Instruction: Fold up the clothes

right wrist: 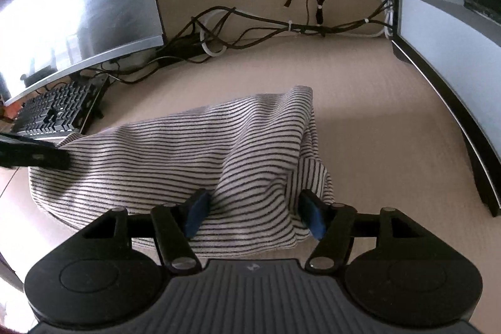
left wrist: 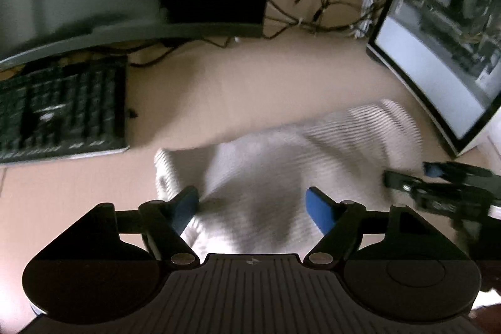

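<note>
Striped knit cloth, white with thin dark lines, lies bunched on the pale desk: the garment (right wrist: 188, 158) sits in a low folded heap between a keyboard and a monitor, its upper edge doubled over and one corner hanging in a loose fold on the right. Right gripper (right wrist: 253, 212) hangs just above the near edge of the heap, blue pads apart on either side of a raised ridge of fabric; the pads look close to the cloth, pressing on nothing that I can make out, so released. Left gripper (left wrist: 253, 208) is over the same garment (left wrist: 281, 165) from the other side, jaws spread wide, blurred fabric below the gap, nothing clamped. Each view catches the other tool at its edge. Desk surface (right wrist: 360, 102) is light wood grain. Black keyboard (right wrist: 53, 111) lies at the left, touching or just beside the cloth's far corner. Dark monitor (right wrist: 78, 5) stands behind it; a second, lit monitor (right wrist: 454, 21) stands at the right. Tangle of black and white cables (right wrist: 281, 24) runs between the two screens.
</note>
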Tool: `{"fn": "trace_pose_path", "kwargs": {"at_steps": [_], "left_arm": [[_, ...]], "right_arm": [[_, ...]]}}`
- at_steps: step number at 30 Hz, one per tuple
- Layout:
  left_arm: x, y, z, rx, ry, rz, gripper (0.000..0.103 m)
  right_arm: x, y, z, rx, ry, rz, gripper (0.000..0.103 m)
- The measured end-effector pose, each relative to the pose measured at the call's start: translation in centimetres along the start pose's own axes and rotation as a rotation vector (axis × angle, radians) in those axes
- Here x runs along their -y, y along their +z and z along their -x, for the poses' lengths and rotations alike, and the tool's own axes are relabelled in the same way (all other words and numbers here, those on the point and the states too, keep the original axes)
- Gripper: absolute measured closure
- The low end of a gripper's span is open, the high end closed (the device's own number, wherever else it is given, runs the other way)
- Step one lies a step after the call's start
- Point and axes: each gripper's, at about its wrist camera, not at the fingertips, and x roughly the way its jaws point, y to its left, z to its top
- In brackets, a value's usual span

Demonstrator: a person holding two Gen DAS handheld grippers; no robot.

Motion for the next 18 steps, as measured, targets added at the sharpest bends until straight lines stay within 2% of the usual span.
{"fn": "trace_pose_path", "kwargs": {"at_steps": [2,3,5,6,7,13,18], "left_arm": [[-0.7,-1.1,0.3,-0.034,0.009,0.045,0.036],[-1.1,-1.7,-0.2,-0.065,0.016,0.073,0.045],[-2.1,-2.7,-2.1,-0.139,0.042,0.13,0.049],[-2.5,-3.1,-3.0,-0.168,0.045,0.16,0.057],[-2.7,-3.2,-3.7,-0.176,0.044,0.174,0.061],[-2.7,-2.0,-5.5,-0.135,0.039,0.132,0.06],[-1.8,-0.7,-6.5,-0.137,0.049,0.087,0.057]], "right_arm": [[0.0,-0.1,0.0,0.006,-0.002,-0.002,0.038],[-0.1,0.0,0.0,0.007,-0.006,-0.002,0.037],[-0.2,0.0,0.0,0.007,-0.012,-0.001,0.036],[-0.3,0.0,0.0,0.007,-0.016,0.002,0.036],[-0.3,0.0,0.1,0.006,-0.018,0.004,0.036],[-0.4,-0.1,0.2,0.007,-0.027,0.014,0.034],[0.3,0.4,-0.6,0.019,-0.038,0.042,0.031]]}}
